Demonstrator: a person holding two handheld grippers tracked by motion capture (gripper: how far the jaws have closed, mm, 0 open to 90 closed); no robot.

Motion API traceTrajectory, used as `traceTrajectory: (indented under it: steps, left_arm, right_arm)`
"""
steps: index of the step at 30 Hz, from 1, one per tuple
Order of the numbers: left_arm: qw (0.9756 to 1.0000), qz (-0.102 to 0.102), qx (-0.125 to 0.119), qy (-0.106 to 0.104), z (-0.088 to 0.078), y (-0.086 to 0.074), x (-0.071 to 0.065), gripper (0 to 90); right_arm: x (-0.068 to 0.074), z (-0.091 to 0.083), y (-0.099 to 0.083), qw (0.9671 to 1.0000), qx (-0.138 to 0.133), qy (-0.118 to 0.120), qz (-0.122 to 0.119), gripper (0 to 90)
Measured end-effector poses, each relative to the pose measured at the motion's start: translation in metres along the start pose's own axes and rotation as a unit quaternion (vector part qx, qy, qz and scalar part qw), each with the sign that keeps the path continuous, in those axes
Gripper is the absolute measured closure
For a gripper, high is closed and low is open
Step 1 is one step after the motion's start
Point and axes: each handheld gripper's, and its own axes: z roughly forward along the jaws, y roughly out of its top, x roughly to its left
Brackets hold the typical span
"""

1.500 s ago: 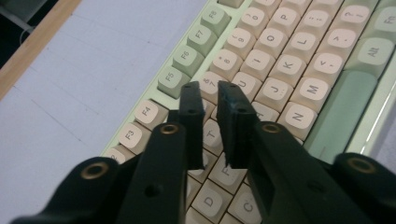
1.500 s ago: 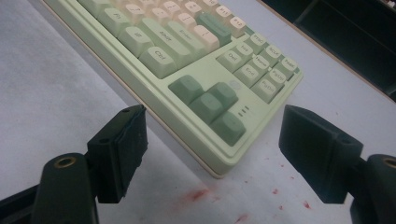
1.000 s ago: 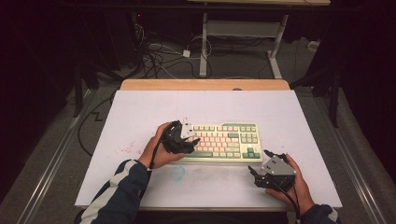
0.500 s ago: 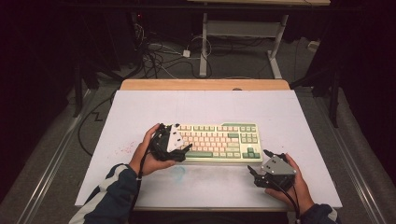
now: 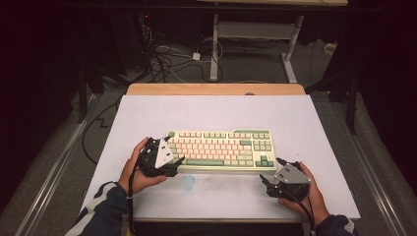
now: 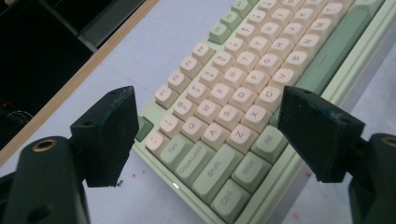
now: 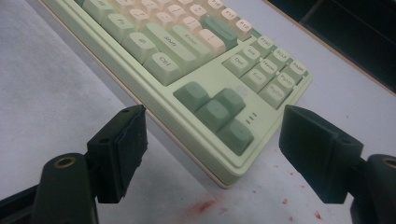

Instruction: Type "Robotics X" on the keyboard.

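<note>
The pale green plastic keyboard with cream keys (image 5: 221, 150) lies mid-worktop (image 5: 211, 110). The left hand-held gripper (image 5: 178, 161), jaws just opened wide, straddles its left end without touching; the right hand-held gripper (image 5: 264, 181) gapes empty near its front right corner.

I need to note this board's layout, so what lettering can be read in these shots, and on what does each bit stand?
All of it is on keycaps of the keyboard.
"Tab", "Caps Lock", "Shift", "Ctrl", "Win", "Alt": green keys, left gripper view.
"Q", "A", "Z", "X", "C", "V", "G": cream keys.
"Ctrl", "Shift", "Enter", "Del", "End", "Home": right gripper view.
Farther rows: too blurred.
High view: too small.
</note>
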Motion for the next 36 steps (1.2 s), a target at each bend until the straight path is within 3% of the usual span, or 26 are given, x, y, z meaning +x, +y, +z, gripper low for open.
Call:
traceTrajectory:
  steps: [6, 10, 15, 23, 27, 30, 36]
  left_arm:
    - [0.9999, -0.012, -0.001, 0.010, -0.010, -0.009, 0.004, 19.2]
    - [0.9997, -0.016, 0.012, 0.013, -0.017, -0.016, 0.004, 19.2]
    - [0.9995, -0.024, 0.019, 0.012, -0.025, -0.022, 0.003, 19.2]
    - [0.9991, -0.020, 0.034, 0.016, -0.029, -0.029, 0.002, 19.2]
    - [0.9990, -0.024, 0.034, 0.018, -0.028, -0.029, 0.002, 19.2]
    - [0.9989, -0.022, 0.038, 0.018, -0.027, -0.031, 0.002, 19.2]
    - [0.9987, -0.023, 0.043, 0.017, -0.026, -0.032, 0.002, 19.2]
  right_arm:
    - [-0.001, 0.000, 0.003, 0.9999, -0.006, 0.005, 0.010, 24.7]
    - [0.000, 0.000, 0.006, 0.9999, -0.012, 0.006, 0.009, 27.2]
    - [0.001, 0.000, 0.013, 0.9996, -0.021, 0.015, 0.013, 38.0]
    - [-0.001, 0.002, 0.032, 0.9959, -0.032, 0.067, 0.051, 70.9]
    - [0.000, 0.006, 0.040, 0.9953, -0.028, 0.084, 0.039, 84.4]
    - [0.003, 0.012, 0.047, 0.9949, -0.022, 0.094, 0.030, 89.8]
    - [0.005, 0.027, 0.063, 0.9941, -0.020, 0.104, 0.020, 90.0]
